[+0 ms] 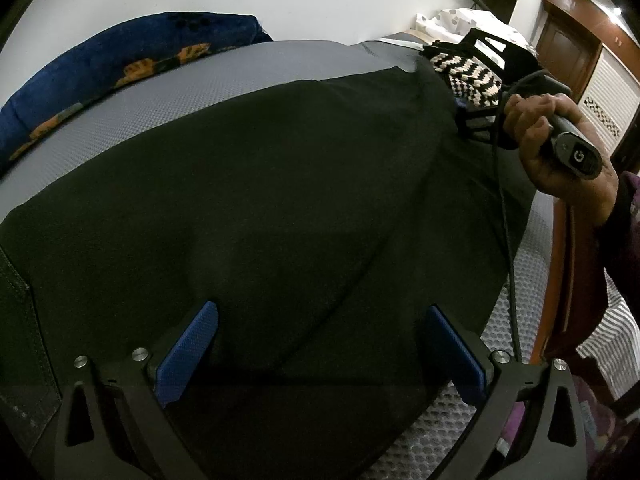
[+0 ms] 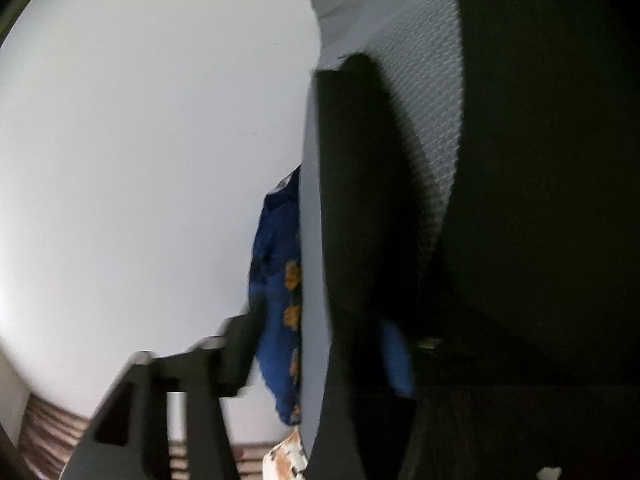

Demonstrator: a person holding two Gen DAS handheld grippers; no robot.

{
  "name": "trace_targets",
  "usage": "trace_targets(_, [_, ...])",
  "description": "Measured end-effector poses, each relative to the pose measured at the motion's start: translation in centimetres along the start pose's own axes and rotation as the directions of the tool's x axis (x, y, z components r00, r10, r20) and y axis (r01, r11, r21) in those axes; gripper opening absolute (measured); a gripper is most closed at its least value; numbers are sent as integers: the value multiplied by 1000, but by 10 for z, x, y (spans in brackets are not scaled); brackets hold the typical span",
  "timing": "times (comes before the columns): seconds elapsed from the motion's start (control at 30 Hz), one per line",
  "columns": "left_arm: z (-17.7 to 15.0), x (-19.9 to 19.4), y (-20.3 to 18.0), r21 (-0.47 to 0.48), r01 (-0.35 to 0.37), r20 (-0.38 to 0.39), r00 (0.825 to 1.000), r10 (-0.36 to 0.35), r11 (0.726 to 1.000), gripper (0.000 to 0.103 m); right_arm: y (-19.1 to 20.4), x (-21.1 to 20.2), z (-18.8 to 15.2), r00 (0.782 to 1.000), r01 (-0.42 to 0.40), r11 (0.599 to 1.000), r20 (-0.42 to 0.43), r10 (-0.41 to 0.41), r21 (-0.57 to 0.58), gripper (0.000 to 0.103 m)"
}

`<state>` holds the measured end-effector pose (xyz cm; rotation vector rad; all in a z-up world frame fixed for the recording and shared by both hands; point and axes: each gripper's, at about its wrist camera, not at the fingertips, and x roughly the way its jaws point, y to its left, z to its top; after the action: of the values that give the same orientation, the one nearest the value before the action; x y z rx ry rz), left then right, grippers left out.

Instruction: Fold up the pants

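Black pants [image 1: 260,184] lie spread over a grey textured mattress [image 1: 132,120]. My left gripper [image 1: 320,320] hovers over their near end, its blue pads [image 1: 188,352] wide apart and open, with nothing pinched. At the right, a hand [image 1: 552,148] holds the right gripper's handle by the pants' far side. The right wrist view is rolled and blurred. There a strip of the black pants [image 2: 360,200] runs between the fingers of my right gripper [image 2: 320,352]. One blue pad [image 2: 396,356] is beside the cloth and the other finger [image 2: 240,340] stands clear, so it is open.
A blue blanket with orange print [image 1: 120,60] lies against the white wall behind the mattress. A black-and-white zigzag cloth [image 1: 472,76] sits at the far right, with a wooden door [image 1: 568,52] beyond. A cable [image 1: 508,240] trails across the mattress's right edge.
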<state>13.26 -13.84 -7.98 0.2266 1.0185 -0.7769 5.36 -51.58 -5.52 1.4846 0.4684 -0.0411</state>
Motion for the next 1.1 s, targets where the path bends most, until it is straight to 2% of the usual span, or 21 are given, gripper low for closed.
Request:
trace_targets(0.07, [0, 0, 0, -1, 0, 0, 1000, 0, 1000, 102, 1, 4, 1, 1000, 14, 1000, -10, -14, -6, 60])
trace_targets(0.1, [0, 0, 0, 0, -1, 0, 1000, 1, 1000, 102, 4, 5, 1, 999, 40, 999, -3, -41, -30, 56])
trace_targets(0.13, [0, 0, -1, 0, -2, 0, 1000, 2, 1000, 102, 6, 5, 2, 998, 57, 997, -7, -57, -53, 36])
trace_targets(0.17, [-1, 0, -1, 0, -1, 0, 1000, 1, 1000, 102, 9, 6, 2, 998, 68, 995, -15, -69, -70, 10])
trace_targets(0.23, [-1, -1, -1, -2, 3, 4, 1000, -3, 1000, 102, 15, 1, 4, 995, 103, 989, 1, -103, -108, 9])
trace_targets(0.43, [-1, -5, 7, -42, 40, 38, 999, -38, 998, 102, 33, -19, -2, 994, 108, 981, 17, -107, -164, 6])
trace_targets(0.47, [0, -7, 10, -67, 50, 40, 998, -47, 997, 101, 36, -23, -4, 994, 111, 980, 19, -109, -168, 6])
trace_targets(0.53, [1, -18, 18, -170, 137, 70, 990, -126, 976, 94, 46, -31, -8, 994, 109, 977, 22, -107, -182, 6])
trace_targets(0.57, [0, -26, 22, -229, 202, 95, 978, -185, 952, 94, 46, -38, -7, 994, 112, 975, 24, -109, -192, 6])
trace_targets(0.63, [0, -35, 23, -279, 290, 115, 957, -268, 916, 94, 52, -42, -10, 994, 113, 971, 26, -110, -209, 6])
trace_targets(0.77, [1, -44, 4, -309, 410, 102, 911, -399, 858, 94, 52, -52, -14, 995, 96, 975, 24, -93, -200, 6])
trace_targets(0.83, [3, -40, 1, -369, 471, 109, 878, -466, 801, 94, 54, -56, -19, 997, 80, 977, 30, -75, -198, 6])
trace_targets(0.87, [2, -35, 2, -410, 499, 122, 860, -496, 764, 94, 55, -59, -20, 997, 75, 976, 36, -69, -203, 6])
trace_targets(0.93, [4, -24, 11, -484, 525, 153, 839, -522, 700, 94, 54, -69, -23, 997, 70, 978, 39, -64, -199, 6])
trace_targets(1.03, [2, -3, 29, -618, 531, 197, 819, -539, 580, 94, 52, -80, -24, 997, 72, 981, 43, -65, -180, 6])
trace_targets(1.07, [1, 3, 33, -652, 522, 209, 821, -531, 550, 94, 52, -83, -24, 997, 71, 981, 42, -64, -181, 6])
trace_targets(1.1, [2, 5, 34, -661, 513, 213, 827, -520, 547, 94, 53, -83, -24, 997, 72, 980, 43, -65, -183, 6])
